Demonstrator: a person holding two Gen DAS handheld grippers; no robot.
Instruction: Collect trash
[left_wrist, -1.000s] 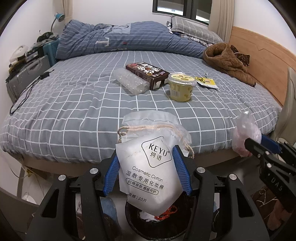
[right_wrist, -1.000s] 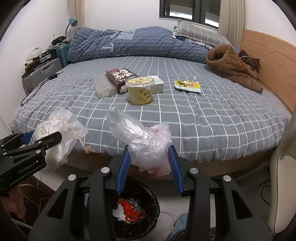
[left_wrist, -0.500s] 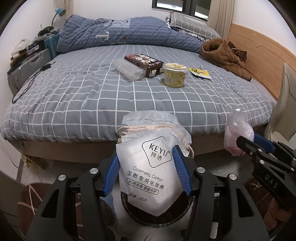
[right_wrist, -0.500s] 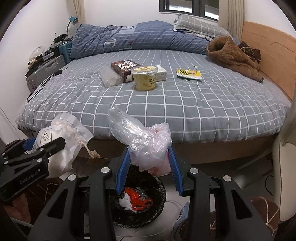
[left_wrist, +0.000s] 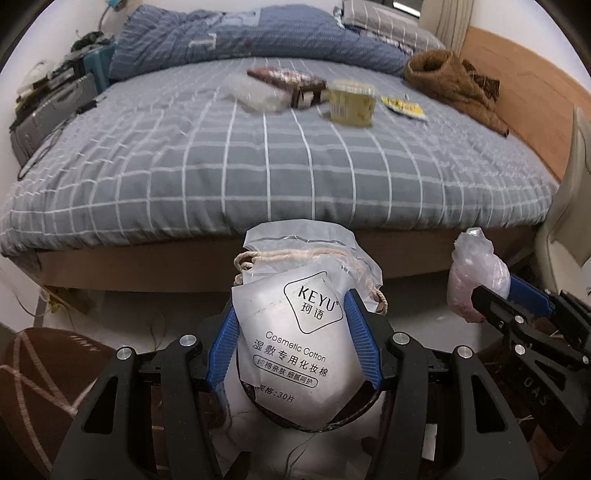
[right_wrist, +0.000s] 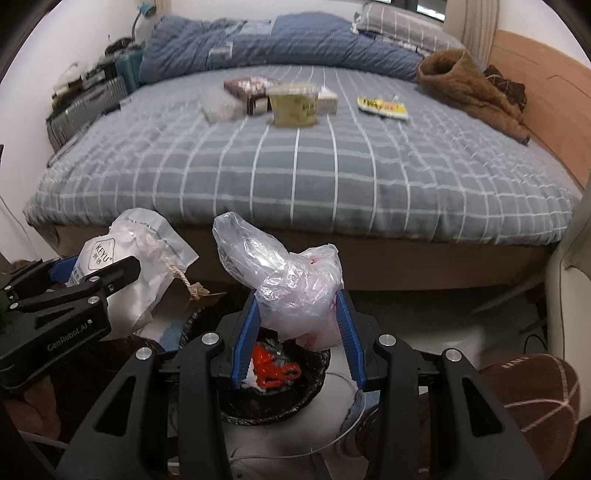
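Note:
My left gripper (left_wrist: 291, 328) is shut on a white KEYU cosmetic cotton pouch (left_wrist: 295, 343) with a drawstring, held above the black bin (left_wrist: 314, 421). My right gripper (right_wrist: 297, 325) is shut on a crumpled clear and pink plastic bag (right_wrist: 291, 284), held over the same black bin (right_wrist: 273, 387), which holds red and white trash. The pouch also shows in the right wrist view (right_wrist: 136, 266), and the plastic bag in the left wrist view (left_wrist: 472, 273).
On the grey checked bed (left_wrist: 258, 158) lie a brown box (left_wrist: 288, 79), a clear plastic wrapper (left_wrist: 255, 92), a yellow cup (left_wrist: 351, 103) and a yellow packet (left_wrist: 402, 107). A brown garment (left_wrist: 450, 77) lies at the right. A white chair (right_wrist: 569, 280) stands right.
Both grippers have pulled back from the bed and dropped lower, with the pouch and the plastic bag still held. The bin sits higher in both views now.

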